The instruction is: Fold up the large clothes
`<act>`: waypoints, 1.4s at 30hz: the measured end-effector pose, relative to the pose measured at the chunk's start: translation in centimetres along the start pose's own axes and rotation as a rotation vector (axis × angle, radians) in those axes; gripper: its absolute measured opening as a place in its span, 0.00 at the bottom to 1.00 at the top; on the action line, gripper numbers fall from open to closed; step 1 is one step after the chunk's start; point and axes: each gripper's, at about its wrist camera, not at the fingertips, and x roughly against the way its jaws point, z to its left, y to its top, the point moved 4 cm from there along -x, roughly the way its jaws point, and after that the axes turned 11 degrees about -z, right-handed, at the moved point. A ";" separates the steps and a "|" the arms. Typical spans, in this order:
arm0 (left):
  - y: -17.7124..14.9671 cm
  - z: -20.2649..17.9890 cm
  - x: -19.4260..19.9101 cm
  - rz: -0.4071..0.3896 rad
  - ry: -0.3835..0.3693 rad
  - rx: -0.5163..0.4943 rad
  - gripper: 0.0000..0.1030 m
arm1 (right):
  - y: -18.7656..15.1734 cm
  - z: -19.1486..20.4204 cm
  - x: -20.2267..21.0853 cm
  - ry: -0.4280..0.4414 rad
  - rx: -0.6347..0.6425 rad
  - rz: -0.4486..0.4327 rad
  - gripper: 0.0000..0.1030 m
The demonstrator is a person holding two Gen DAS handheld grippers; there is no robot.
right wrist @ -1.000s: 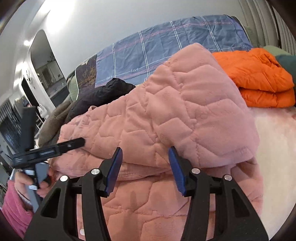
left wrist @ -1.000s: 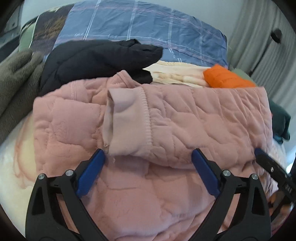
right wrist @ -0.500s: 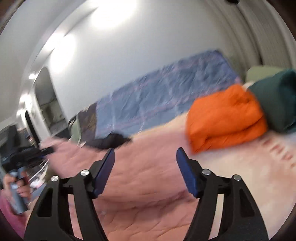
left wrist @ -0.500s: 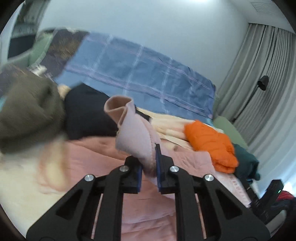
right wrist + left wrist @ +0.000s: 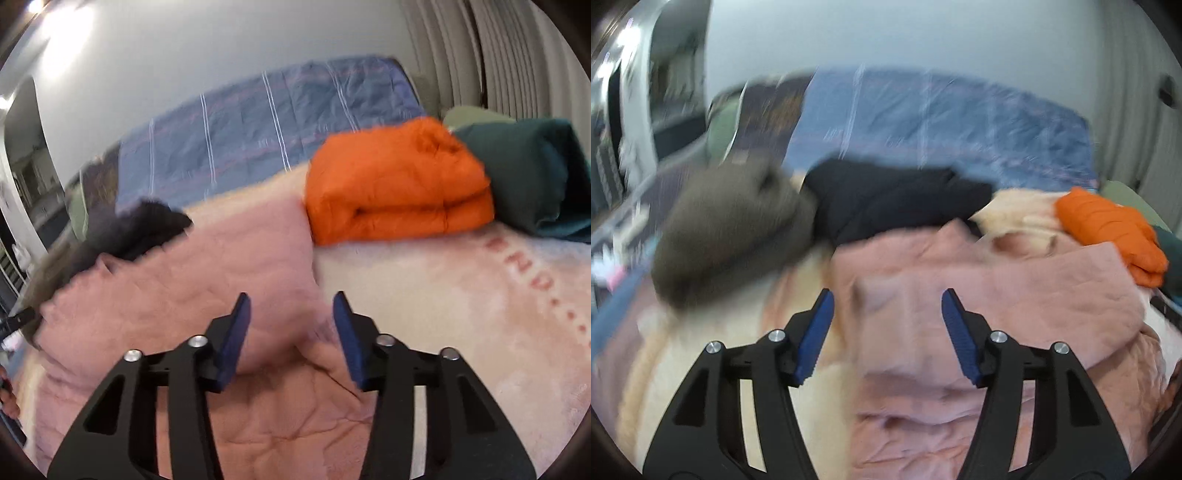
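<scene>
- Left gripper (image 5: pixel 886 334) hangs over the bed, jaws parted about halfway and just opening up again, nothing pinched between the blue pads (image 5: pixel 814 338).
- Straight ahead of it and below lies the pink quilted fleece jacket (image 5: pixel 979 295), a folded flap across its top, clear of both pads.
- Beyond the left finger, a blurred grey-brown fleece garment (image 5: pixel 731 229); past that, dead ahead, a black garment (image 5: pixel 897 199) touching the pink one's far edge.
- Off past the right finger sits a folded orange puffer jacket (image 5: pixel 1108 229).
- Right gripper (image 5: pixel 291 336) now: jaws narrower, just closing in, yet a gap shows and no cloth is caught between them.
- The pink jacket (image 5: pixel 184 288) spreads under and left of this gripper, its right edge running up between the fingers.
- Ahead and right, the orange puffer (image 5: pixel 399 184) rests on the cream fluffy blanket (image 5: pixel 461 314), a dark green folded garment (image 5: pixel 528 177) pressed against its far side.
- Blue checked duvet (image 5: pixel 266 129) banks along the wall behind.
</scene>
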 end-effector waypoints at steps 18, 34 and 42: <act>-5.9 -7.6 -9.2 0.149 -0.054 -0.213 0.88 | -5.9 3.9 -9.5 -0.031 0.285 0.164 0.33; -12.8 5.7 10.5 0.268 -0.183 -0.047 0.96 | -10.1 -8.4 9.5 0.094 0.123 0.266 0.57; -17.5 5.7 14.5 0.303 -0.346 0.109 0.96 | -15.6 -9.7 14.8 0.196 -0.008 0.307 0.57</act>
